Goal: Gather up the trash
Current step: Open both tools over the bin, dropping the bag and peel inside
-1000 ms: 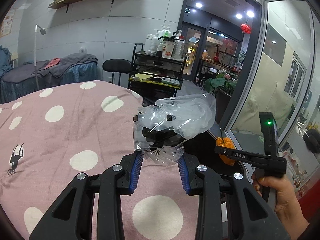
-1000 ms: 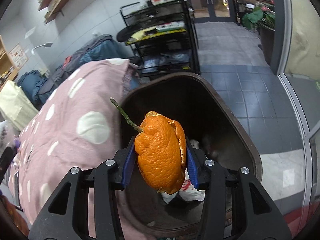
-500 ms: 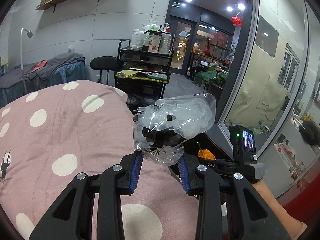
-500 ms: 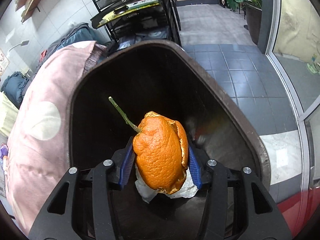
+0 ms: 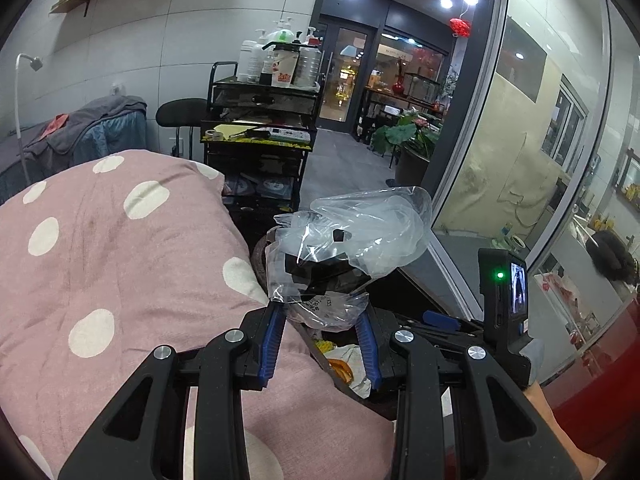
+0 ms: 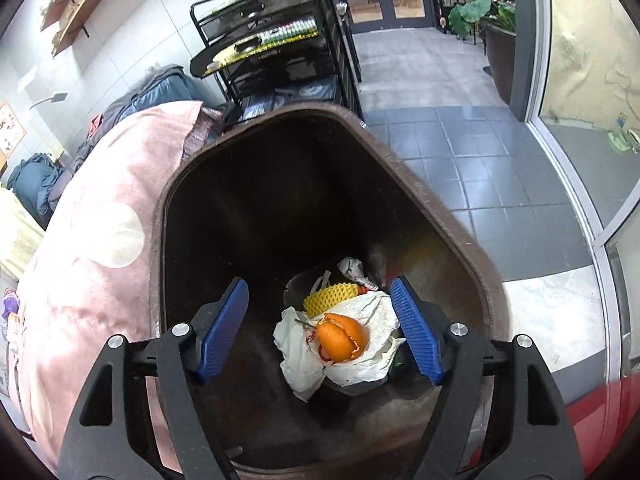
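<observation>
Now: right gripper over the bin, blue ribbed pads spread wide, jaws just opened, nothing between them. Orange peel well below, loose at the bin bottom on a crumpled white bag, beside yellow foam netting; peel pebbled, curled, short green stem. Bin dark brown, smooth-walled, rounded rim. Left gripper clamped narrow on a crinkled clear plastic bag, above the bin's edge beside the pink polka-dot cover.
</observation>
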Demonstrator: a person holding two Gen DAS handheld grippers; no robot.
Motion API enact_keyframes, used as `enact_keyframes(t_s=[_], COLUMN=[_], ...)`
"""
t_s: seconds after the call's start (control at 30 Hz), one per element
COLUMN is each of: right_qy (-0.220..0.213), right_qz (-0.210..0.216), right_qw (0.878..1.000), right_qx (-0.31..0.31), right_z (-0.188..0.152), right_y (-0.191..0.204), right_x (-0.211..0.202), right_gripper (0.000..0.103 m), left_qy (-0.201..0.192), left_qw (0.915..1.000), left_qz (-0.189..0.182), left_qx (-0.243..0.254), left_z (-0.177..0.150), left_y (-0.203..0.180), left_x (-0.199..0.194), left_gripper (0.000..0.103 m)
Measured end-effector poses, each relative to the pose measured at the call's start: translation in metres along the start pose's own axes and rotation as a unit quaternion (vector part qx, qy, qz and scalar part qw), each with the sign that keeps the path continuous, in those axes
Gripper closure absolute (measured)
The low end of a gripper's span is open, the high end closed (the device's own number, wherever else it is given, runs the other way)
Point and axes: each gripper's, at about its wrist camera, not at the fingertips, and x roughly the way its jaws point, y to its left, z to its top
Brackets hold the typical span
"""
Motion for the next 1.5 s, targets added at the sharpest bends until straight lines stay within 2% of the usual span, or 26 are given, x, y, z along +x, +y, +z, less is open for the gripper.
enact_keyframes(t_s=[0.4,0.77,0.83,0.9,0.97,1.03,1.13,1.33,1.5], right_qy=[-0.032,-0.039,-0.040,-0.040,-0.040,-0.043,-0.044,-0.042,-0.042], right_qz=[-0.025,-0.048,-0.053,-0.057,-0.059,-0.066,-0.072,-0.089,-0.091], right_qw=[0.999,0.998,0.997,0.997,0.997,0.996,0.995,0.992,0.992], right_qx=[0.015,0.031,0.032,0.036,0.042,0.049,0.057,0.074,0.076], right_z=[-0.008,-0.008,-0.008,-0.008,-0.007,-0.006,-0.007,-0.008,-0.008], right_y=[-0.023,-0.044,-0.048,-0.052,-0.056,-0.060,-0.066,-0.078,-0.081], right_x=[-0.036,-0.045,-0.047,-0.048,-0.049,-0.049,-0.050,-0.051,-0.053], right_gripper=[0.028,0.028,0.028,0.028,0.026,0.019,0.019,0.018,0.018], left_qy=[0.046,0.101,0.111,0.116,0.113,0.111,0.107,0.091,0.060], left_qw=[0.9986,0.9939,0.9927,0.9921,0.9922,0.9918,0.9909,0.9934,0.9965], left_qz=[-0.018,-0.025,-0.027,-0.024,-0.020,-0.022,-0.018,-0.006,-0.003], left_qx=[0.019,0.038,0.039,0.041,0.047,0.060,0.080,0.070,0.058], left_z=[0.003,0.007,0.006,0.005,0.004,0.001,-0.001,0.001,0.001], left_y=[-0.019,-0.036,-0.038,-0.041,-0.044,-0.049,-0.054,-0.051,-0.048], left_x=[0.041,0.074,0.077,0.079,0.080,0.079,0.077,0.070,0.049], left_gripper=[0.070,0.069,0.063,0.052,0.031,0.022,0.009,0.006,0.006])
